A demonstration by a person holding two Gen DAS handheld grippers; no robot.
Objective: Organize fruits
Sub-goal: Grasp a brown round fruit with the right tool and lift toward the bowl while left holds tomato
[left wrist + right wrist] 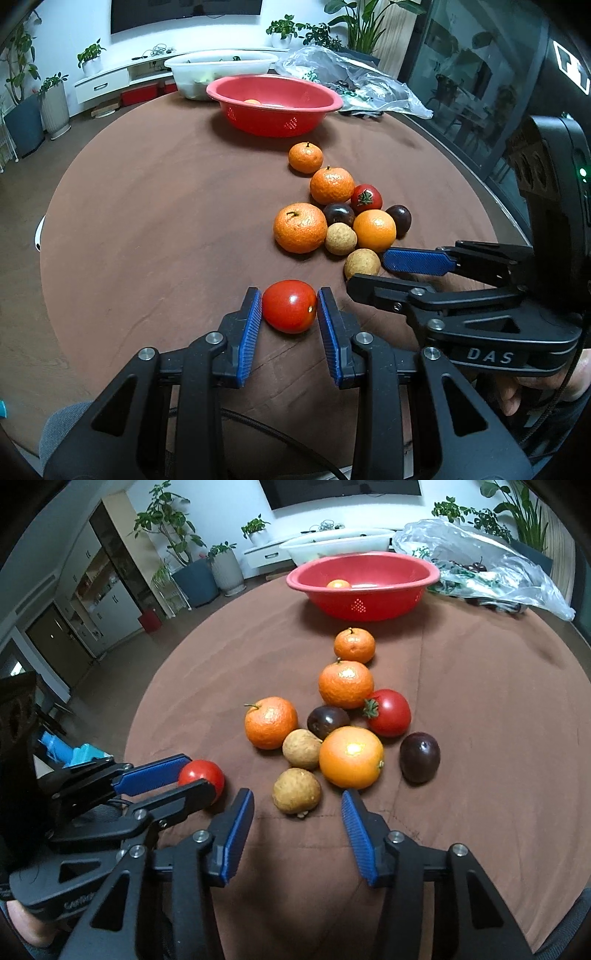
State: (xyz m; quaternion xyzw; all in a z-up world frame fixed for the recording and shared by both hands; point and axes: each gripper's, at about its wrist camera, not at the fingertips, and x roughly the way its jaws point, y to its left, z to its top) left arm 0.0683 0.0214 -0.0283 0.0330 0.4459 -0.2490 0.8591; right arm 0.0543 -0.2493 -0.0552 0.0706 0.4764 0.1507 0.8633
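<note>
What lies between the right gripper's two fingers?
In the right wrist view, a tan round fruit sits just ahead of the right gripper, pads not touching.

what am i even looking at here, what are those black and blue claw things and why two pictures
They are two hand-held grippers, one in each of a person's hands; no robot arm. Each carries a wide-angle camera looking along its fingers, so each picture is one gripper's view. The left gripper is closed on a red tomato. The right gripper is open, with a brown round fruit just ahead between its fingertips, not gripped. On the brown tablecloth lie mandarins, another tomato and dark plums. Behind them, a red bowl holds one orange fruit.
</note>
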